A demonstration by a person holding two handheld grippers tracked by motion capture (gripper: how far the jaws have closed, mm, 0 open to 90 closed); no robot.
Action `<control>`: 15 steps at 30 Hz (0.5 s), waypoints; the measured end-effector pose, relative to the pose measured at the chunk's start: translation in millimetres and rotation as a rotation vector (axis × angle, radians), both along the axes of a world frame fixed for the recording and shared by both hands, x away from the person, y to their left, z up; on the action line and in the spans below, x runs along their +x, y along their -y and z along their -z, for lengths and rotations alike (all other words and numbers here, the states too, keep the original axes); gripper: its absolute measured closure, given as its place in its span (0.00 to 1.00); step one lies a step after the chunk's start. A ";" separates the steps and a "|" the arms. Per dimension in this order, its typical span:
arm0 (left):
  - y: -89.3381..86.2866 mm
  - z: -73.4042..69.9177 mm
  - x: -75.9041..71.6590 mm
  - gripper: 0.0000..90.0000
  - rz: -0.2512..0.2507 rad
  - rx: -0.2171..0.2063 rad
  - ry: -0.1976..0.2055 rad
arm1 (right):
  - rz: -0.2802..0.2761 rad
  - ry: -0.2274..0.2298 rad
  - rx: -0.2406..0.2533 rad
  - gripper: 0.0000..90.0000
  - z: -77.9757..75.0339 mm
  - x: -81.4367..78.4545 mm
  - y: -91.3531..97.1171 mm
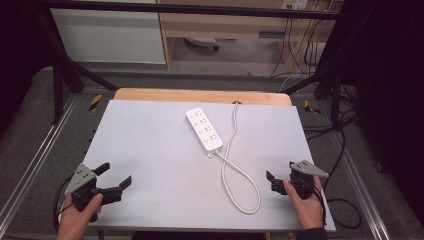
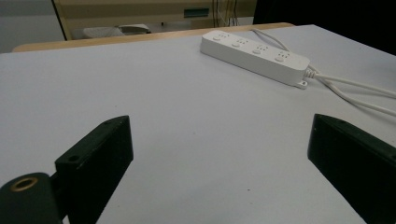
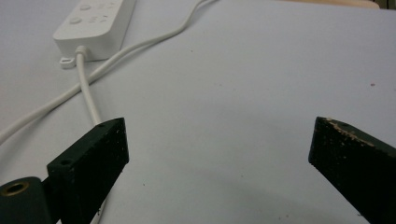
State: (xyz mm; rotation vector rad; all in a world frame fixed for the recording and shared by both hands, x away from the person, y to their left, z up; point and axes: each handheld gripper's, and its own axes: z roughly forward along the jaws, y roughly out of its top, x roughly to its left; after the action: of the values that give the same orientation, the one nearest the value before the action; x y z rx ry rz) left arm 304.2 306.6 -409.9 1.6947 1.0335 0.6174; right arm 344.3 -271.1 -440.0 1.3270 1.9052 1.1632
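Power strip (image 1: 204, 129) mid-table, well apart from left tool (image 1: 116, 176) and right tool (image 1: 280, 176), both wide open, empty.

Power strip (image 3: 95, 23) far end cut off (top edge); cord (image 2: 359, 88) exits right.

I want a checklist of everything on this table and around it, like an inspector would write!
Surface: pale grey table top over a wooden board, mostly bare, with a few tiny specks.
Job's things: white power strip lying flat and slanted near the far middle, nothing plugged into its sockets.
Clutter: nothing seen.
Grippers: left gripper at the near left corner, jaws wide apart, nothing between them; right gripper at the near right edge, jaws wide apart, nothing between them.
Cables: the strip's white cord loops toward the near edge, then runs back past the strip to a hole in the board.
Surroundings: black frame bars, wooden furniture and dark wires behind.
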 end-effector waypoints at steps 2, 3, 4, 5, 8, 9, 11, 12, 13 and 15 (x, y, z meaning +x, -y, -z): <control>-0.6 -0.4 0.0 0.08 -0.002 -0.012 -0.004 | -0.014 0.046 -0.024 0.06 -0.5 -0.3 -4.6; -1.1 -0.8 -0.2 0.08 -0.004 -0.013 -0.004 | -0.019 0.052 -0.028 0.06 -0.5 -0.7 -5.7; -1.2 -1.1 -0.4 0.08 -0.005 -0.017 -0.004 | -0.022 0.050 -0.029 0.06 -0.4 -1.0 -6.5; -1.4 -1.7 -0.7 0.08 -0.003 -0.029 -0.003 | -0.028 0.050 -0.031 0.06 -0.1 -1.1 -6.9; -1.8 -1.9 -0.7 0.07 -0.003 -0.037 -0.004 | -0.032 0.040 -0.030 0.06 0.2 -1.6 -8.1; -2.0 -1.8 -0.7 0.08 -0.004 -0.039 -0.005 | -0.032 0.040 -0.029 0.06 0.2 -1.5 -8.2; -2.3 -1.6 -0.4 0.07 -0.005 -0.045 -0.010 | -0.035 0.043 -0.023 0.06 -0.3 -1.2 -7.9; -2.4 -1.6 -0.4 0.07 -0.006 -0.044 -0.011 | -0.035 0.041 -0.021 0.06 -0.3 -0.9 -8.2; -2.5 -1.6 -0.4 0.08 -0.007 -0.046 -0.012 | -0.033 0.034 -0.016 0.06 -0.4 -1.1 -8.7; -2.2 -1.7 -0.5 0.07 -0.006 -0.045 -0.011 | -0.036 0.034 -0.017 0.06 -0.1 -0.9 -8.7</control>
State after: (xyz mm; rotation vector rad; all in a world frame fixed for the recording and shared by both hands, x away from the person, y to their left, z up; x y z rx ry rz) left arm 303.7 308.7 -408.3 1.6579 1.0527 0.5853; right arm 343.4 -262.4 -439.9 1.2607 1.9181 1.1776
